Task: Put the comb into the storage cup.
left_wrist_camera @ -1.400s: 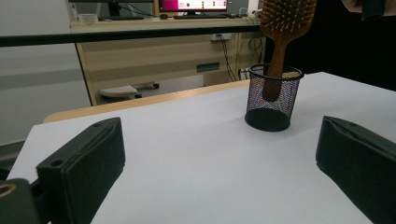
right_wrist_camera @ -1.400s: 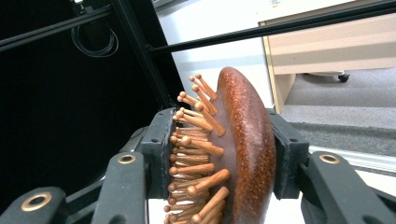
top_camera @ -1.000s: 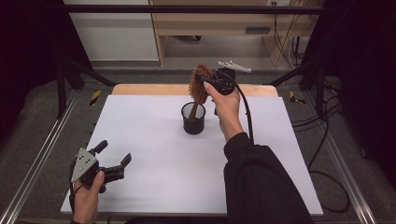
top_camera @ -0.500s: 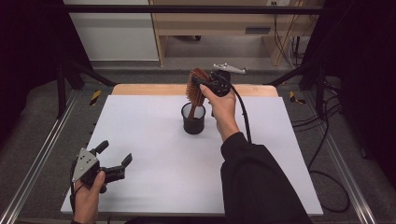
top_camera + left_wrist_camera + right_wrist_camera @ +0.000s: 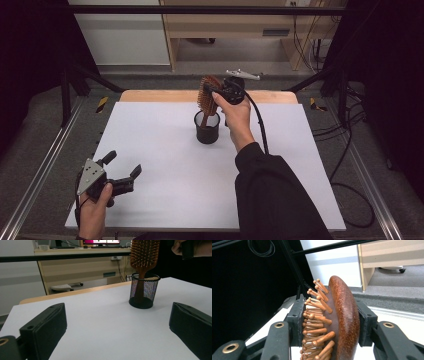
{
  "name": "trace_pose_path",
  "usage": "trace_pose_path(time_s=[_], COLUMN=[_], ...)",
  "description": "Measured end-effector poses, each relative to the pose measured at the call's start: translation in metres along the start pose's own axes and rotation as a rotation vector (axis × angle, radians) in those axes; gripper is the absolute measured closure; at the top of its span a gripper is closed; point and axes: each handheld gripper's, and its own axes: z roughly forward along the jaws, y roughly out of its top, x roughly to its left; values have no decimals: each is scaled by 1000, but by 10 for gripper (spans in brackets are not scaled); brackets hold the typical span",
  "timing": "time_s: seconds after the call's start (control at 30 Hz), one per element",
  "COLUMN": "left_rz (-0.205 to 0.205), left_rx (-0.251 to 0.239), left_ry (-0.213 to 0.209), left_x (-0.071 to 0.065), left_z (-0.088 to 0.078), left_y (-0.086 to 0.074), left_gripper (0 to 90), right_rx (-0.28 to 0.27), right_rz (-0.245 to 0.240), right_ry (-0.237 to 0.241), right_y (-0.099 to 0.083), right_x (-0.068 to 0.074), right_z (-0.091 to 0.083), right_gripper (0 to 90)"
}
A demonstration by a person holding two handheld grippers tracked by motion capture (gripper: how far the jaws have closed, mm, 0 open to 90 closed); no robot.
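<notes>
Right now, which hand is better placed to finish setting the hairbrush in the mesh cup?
Right. The right gripper already clamps the hairbrush, its handle in the mesh cup. The left gripper sits open at the table's near corner.

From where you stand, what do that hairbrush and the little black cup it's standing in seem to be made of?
The hairbrush looks like wood: a reddish-brown, speckled, lightly glossy back, with paler round-tipped pins that look wooden too. The cup seems to be black wire mesh, probably metal: the brush handle shows through its fine grid, and its rim is a solid ring.
</notes>
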Motion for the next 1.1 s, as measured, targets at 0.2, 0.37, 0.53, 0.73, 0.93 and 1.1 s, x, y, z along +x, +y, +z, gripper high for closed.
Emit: trace_pose_path(time_s=[0.2,0.37,0.53,0.73,0.93,1.1], left_rz=[2,2,1,3,1,3], left_rx=[1,0,5,5,3,4], left_ry=[-1,-5,-7,-10,-9,-12], left_x=[0,-1,-1,-2,-2,-2], left_z=[0,1,1,2,1,1], left_y=[0,0,-1,0,0,0], left_gripper=[17,17,17,17,17,17], right_rx=[-3,-4,-12,-12,-3,2], right_rz=[12,22,35,32,38,44], right_ry=[5,6,-10,-14,-22,-28], right_y=[-2,-2,-3,-3,-2,-2], right_x=[-1,-3,-5,-6,-13,-19], right_z=[1,2,4,6,8,7], right_gripper=[504,499,495,490,481,474])
